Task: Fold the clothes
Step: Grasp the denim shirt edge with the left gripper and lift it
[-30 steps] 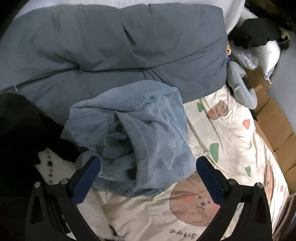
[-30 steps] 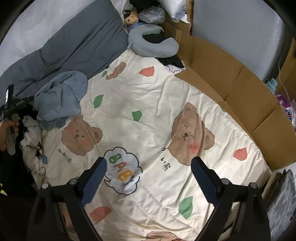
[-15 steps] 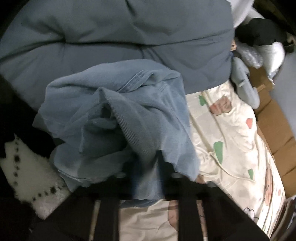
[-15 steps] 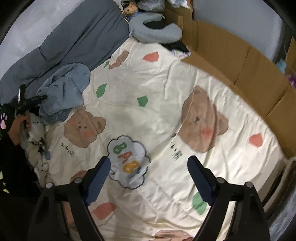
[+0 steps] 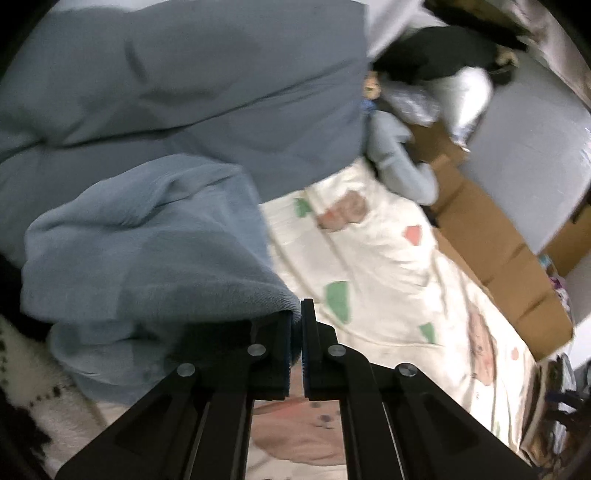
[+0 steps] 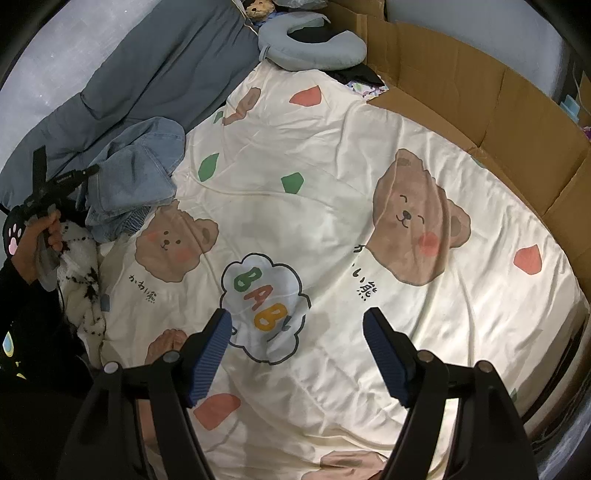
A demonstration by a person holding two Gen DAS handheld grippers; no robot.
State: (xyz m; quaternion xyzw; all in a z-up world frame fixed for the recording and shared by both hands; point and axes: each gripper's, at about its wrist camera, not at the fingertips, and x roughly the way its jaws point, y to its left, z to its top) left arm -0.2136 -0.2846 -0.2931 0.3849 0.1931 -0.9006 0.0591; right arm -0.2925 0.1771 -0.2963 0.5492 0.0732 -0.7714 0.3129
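1. Presently the left gripper (image 5: 294, 325) has its jaws pressed together on a fold of the blue denim garment (image 5: 147, 251); a strip of the cloth's edge sits between the two pads at their tips.
2. Seen from the right wrist, the blue denim garment (image 6: 136, 177) lies crumpled at the left edge of the bear-print sheet (image 6: 332, 184), partly against the grey duvet (image 6: 155, 70) behind it.
3. A white fleece item with dark star marks (image 6: 83, 273) lies just beside the garment, on its near side, touching it.
4. The person's left hand (image 6: 37, 236) holds the handle of the left gripper (image 6: 55, 181), whose tip meets the garment.
5. The right gripper (image 6: 297, 354) hangs over the sheet above the cloud motif lettered "BABY" (image 6: 262, 295). Its jaws stand well apart and are closing; nothing lies between them but bare sheet below, and whether the tips touch the sheet cannot be told.
6. A grey U-shaped pillow (image 6: 314, 48) rests at the far end of the sheet, with a small teddy bear (image 6: 260, 7) behind it.
7. Cardboard panels (image 6: 480, 92) line the right side of the sheet, standing on edge along it.
8. The left wrist view is motion-blurred; fine detail of the garment cannot be read.
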